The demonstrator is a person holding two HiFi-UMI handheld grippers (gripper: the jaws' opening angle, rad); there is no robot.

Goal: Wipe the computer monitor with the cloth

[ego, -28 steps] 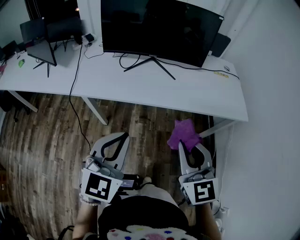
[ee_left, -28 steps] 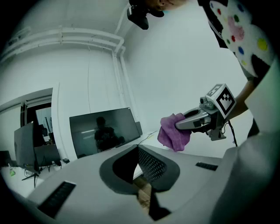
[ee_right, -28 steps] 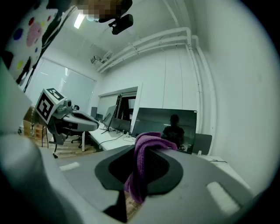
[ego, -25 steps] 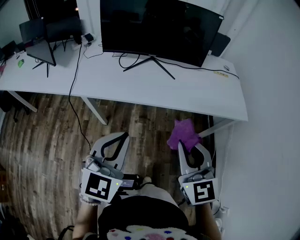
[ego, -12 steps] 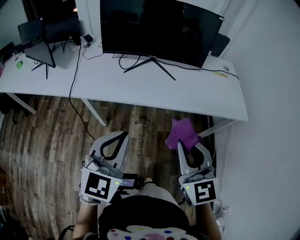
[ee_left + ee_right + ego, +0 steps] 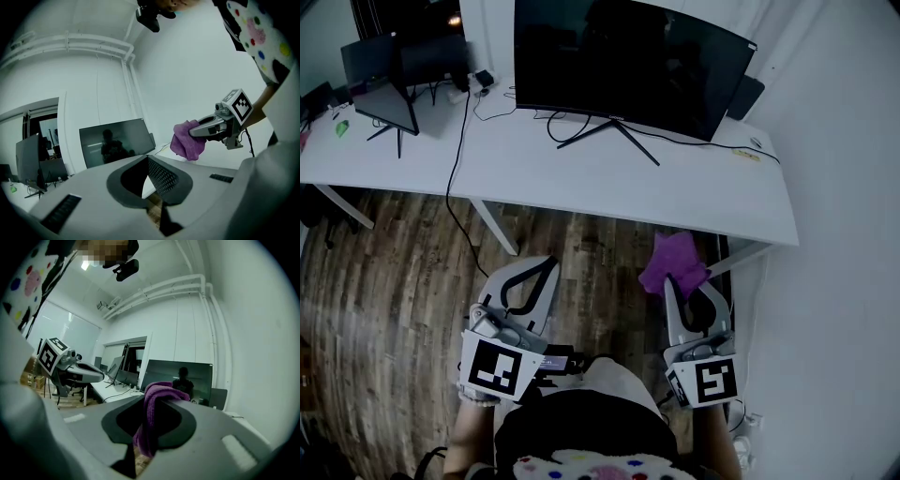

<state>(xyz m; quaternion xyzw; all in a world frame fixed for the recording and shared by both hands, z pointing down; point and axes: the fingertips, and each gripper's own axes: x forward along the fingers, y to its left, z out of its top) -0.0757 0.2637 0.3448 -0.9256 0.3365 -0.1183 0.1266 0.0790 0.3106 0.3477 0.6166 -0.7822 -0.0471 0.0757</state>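
- 2 grippers: how are the jaws?
- Left gripper (image 6: 546, 268): together, empty. Right gripper (image 6: 687, 284): clamped on the bunched purple cloth (image 6: 672, 262), which points forward toward the monitor (image 6: 628, 61), above the wooden floor (image 6: 394, 272).

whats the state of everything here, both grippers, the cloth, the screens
right gripper: shut on the bunched purple cloth
left gripper: jaws together, nothing between them
bunched purple cloth: clamped in the right gripper's jaws, held above the floor, off the desk
large black computer monitor: upright on the white desk, screen dark
small dark monitor: on its stand at the desk's left end, screen dark
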